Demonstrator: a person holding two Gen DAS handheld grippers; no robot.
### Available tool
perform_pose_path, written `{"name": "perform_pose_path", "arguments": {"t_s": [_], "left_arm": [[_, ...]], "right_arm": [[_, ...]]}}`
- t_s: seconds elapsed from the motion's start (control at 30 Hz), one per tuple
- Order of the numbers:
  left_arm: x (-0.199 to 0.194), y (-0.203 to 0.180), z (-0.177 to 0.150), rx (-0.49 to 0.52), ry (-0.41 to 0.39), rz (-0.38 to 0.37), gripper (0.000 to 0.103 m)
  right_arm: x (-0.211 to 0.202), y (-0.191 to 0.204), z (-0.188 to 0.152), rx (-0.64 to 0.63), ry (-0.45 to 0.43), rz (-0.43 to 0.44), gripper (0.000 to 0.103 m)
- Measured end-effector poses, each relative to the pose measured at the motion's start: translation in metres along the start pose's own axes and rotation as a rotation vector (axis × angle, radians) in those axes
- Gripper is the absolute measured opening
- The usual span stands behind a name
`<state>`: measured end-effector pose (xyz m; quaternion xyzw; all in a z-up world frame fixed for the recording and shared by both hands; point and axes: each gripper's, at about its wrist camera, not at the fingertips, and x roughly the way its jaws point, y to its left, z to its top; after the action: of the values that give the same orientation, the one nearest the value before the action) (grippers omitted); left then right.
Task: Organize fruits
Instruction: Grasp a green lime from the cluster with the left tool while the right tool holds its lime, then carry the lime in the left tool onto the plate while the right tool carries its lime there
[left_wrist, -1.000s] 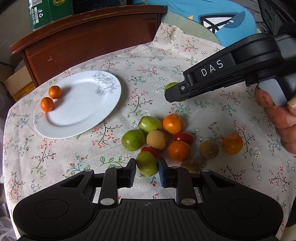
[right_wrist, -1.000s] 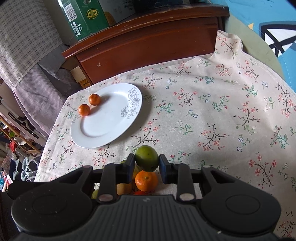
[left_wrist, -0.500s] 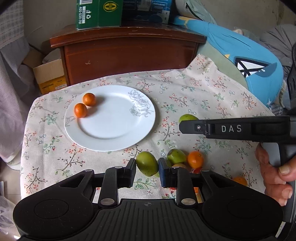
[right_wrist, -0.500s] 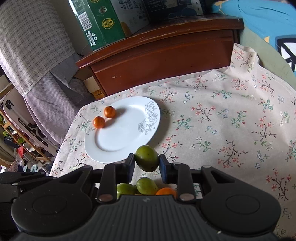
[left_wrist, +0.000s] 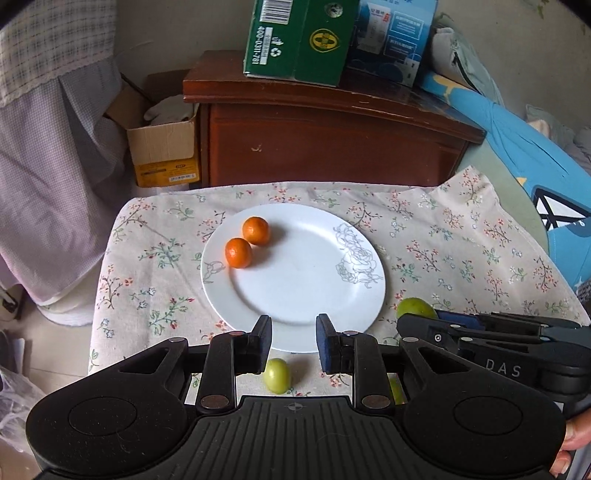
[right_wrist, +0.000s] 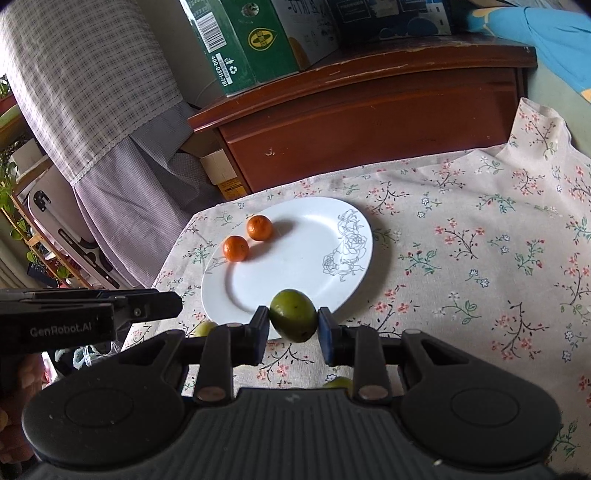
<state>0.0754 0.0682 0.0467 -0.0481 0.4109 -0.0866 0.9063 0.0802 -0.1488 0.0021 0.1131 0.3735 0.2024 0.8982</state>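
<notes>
A cluttered room sets the scene: a grey checked cloth (right_wrist: 85, 74) hangs at the left, an open cardboard box (left_wrist: 162, 147) sits on the floor, and a dark red wooden cabinet (left_wrist: 325, 140) beyond the counter carries a green printed carton (left_wrist: 299, 37). The counter is covered by a beige floral tablecloth (left_wrist: 461, 236). On it lies a round white plate with a grey flower outline (left_wrist: 295, 273), and two small orange tangerines (left_wrist: 247, 242) sit touching each other on the plate's left part. The left gripper (left_wrist: 294, 341) hangs above the plate's near rim with its jaws apart and nothing between them; below it, a small pale green fruit (left_wrist: 277, 374) lies on the cloth just beside the plate's near edge. To the right, the right gripper (right_wrist: 290, 326) is clamped on a green oval fruit (right_wrist: 293, 315), held in the air over the near rim of the plate, with each blue pad (right_wrist: 325, 328) pressing a side of it. Another green fruit (right_wrist: 338, 382) peeks out on the cloth under that gripper.
</notes>
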Motion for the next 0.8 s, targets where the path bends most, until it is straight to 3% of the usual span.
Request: {"name": "perform_pose_path", "arguments": {"t_s": [0.33,0.4,0.57,0.7,0.8], "left_arm": [[0.021,0.019,-0.005,-0.039,0.022,0.04,0.023],[0.021,0.034,-0.007,-0.084,0.016,0.022,0.024],[0.019,0.078,-0.02,-0.216,-0.015,0.064,0.024],[0.014,0.1,-0.029,-0.256,-0.032,0.108,0.024],[0.014,0.104,-0.033,-0.261,-0.003,0.104,0.024]], "right_arm": [[0.02,0.006,0.001,-0.014,0.027,0.002,0.028],[0.021,0.007,0.0,-0.014,0.035,0.003,0.028],[0.021,0.008,-0.002,-0.014,0.04,0.006,0.028],[0.02,0.009,-0.002,-0.01,0.04,0.017,0.028],[0.019,0.011,-0.001,-0.015,0.04,0.028,0.028]]}}
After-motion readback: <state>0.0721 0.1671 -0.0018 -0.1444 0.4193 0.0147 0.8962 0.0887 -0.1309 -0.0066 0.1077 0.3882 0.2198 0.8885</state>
